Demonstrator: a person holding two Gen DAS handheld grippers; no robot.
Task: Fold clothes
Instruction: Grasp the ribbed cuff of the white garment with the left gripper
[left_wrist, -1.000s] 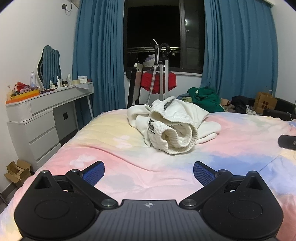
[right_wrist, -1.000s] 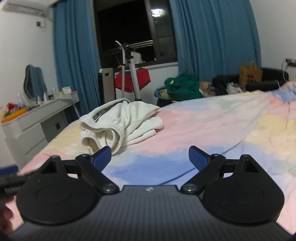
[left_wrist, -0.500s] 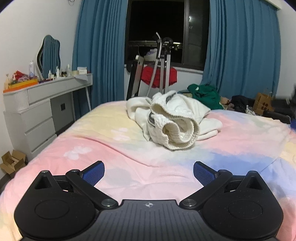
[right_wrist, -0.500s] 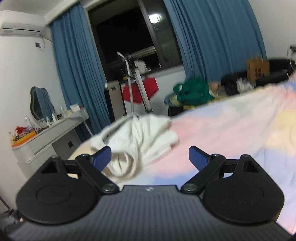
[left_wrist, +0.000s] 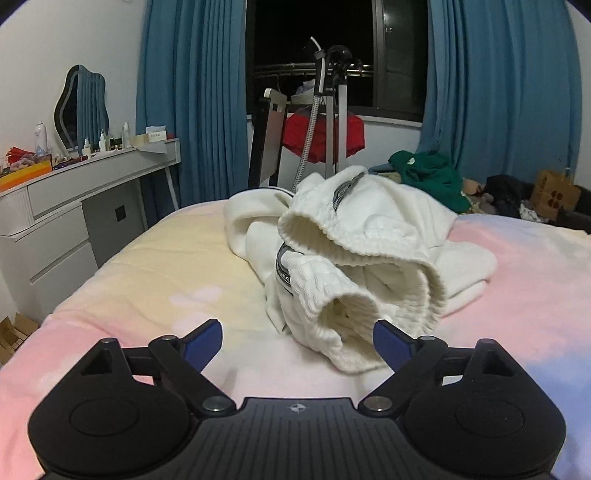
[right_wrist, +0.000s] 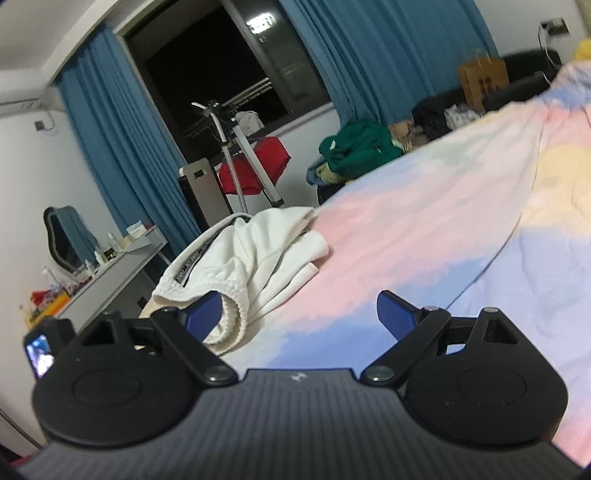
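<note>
- We hold our left gripper (left_wrist: 297, 341) low over the bed (left_wrist: 147, 280), its blue pads spread apart with nothing pressed between them; its jaws have just been closing a little, yet they grip nothing.
- The white garment (left_wrist: 354, 258) lies crumpled in a heap on the pastel bedspread, and its ribbed cuff reaches into the gap between our left pads, close to the right-hand pad; we cannot tell whether it touches.
- A grey band with lettering runs across the folds of the heap.
- Our right gripper (right_wrist: 299, 314) is tilted, so the room leans in its view; its pads stand wide and released, holding nothing.
- From this side the white garment (right_wrist: 251, 266) sits ahead and to the left, its ribbed hem just behind our left-hand pad; the bedspread alone lies between the pads.
- Behind the bed stand blue curtains (left_wrist: 192, 103), a dark window, a garment steamer (left_wrist: 332, 110) and a red cloth (left_wrist: 321, 136).
- A white dresser (left_wrist: 66, 214) with bottles lines the left wall, and a green garment (left_wrist: 428, 173) lies beyond the bed.
</note>
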